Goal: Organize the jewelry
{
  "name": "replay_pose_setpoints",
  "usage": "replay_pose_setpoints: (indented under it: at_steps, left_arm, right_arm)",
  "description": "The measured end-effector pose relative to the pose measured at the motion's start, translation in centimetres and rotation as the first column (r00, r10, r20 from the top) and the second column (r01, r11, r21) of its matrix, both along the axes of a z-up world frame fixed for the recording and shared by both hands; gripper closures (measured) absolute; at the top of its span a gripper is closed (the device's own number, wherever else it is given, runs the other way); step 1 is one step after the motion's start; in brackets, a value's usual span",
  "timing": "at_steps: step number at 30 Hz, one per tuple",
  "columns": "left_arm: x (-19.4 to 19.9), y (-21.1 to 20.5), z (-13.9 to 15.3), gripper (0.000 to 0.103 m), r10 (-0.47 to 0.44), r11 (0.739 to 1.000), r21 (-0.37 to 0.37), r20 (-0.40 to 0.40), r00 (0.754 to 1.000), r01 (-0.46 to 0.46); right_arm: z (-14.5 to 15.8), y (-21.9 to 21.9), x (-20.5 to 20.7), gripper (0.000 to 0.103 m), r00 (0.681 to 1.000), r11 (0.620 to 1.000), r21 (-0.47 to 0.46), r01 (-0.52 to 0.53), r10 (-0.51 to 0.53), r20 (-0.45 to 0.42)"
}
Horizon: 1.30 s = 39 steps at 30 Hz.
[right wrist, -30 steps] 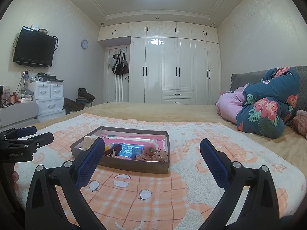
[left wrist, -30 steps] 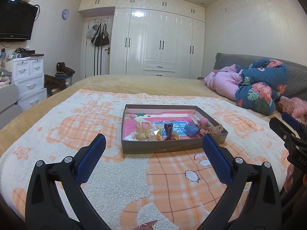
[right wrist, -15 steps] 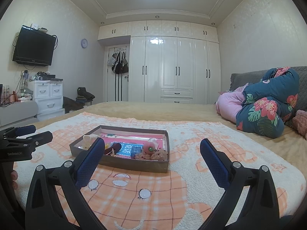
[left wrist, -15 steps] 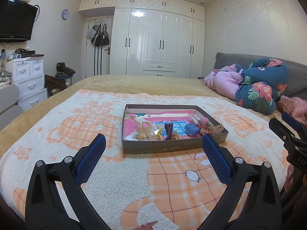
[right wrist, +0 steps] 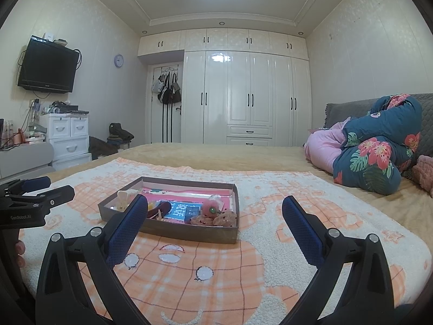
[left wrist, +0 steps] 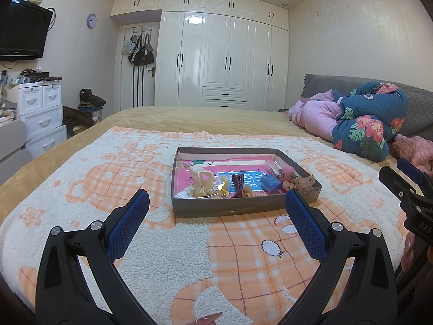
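Left wrist view: the left gripper point(left wrist: 216, 205) is hovering with its jaws spread wide and empty, short of the shallow box point(left wrist: 243, 208) lying on the fleece blanket point(left wrist: 162, 243). Inside are lying a cream hair claw point(left wrist: 201, 180), a dark red clip point(left wrist: 238, 182) and a blue block point(left wrist: 270, 182).

Right wrist view: the right gripper point(right wrist: 215, 212) is likewise gaping and holding nothing, with the box point(right wrist: 189, 233) ahead and to its left. Risk: the pieces are crowding together, so a closing pinch may be catching two, or tipping the light box on soft bedding.

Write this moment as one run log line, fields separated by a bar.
left gripper open, empty | right gripper open, empty | tray of hair accessories on blanket, untouched | both grippers short of tray
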State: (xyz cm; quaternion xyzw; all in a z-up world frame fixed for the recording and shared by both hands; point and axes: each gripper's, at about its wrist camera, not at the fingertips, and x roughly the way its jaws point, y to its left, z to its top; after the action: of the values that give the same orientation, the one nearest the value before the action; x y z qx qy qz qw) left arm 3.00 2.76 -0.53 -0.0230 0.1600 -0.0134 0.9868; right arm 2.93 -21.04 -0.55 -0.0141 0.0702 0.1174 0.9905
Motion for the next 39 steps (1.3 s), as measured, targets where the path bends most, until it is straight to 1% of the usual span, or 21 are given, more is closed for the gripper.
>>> replay_pose_setpoints:
  at_steps: [39]
  left_arm:
    - [-0.02, -0.11, -0.09, 0.011, -0.007, 1.000, 0.001, -0.005, 1.000, 0.007]
  right_arm:
    - [-0.15, 0.00, 0.29, 0.006, 1.000, 1.000, -0.002, 0.000, 0.000, -0.010]
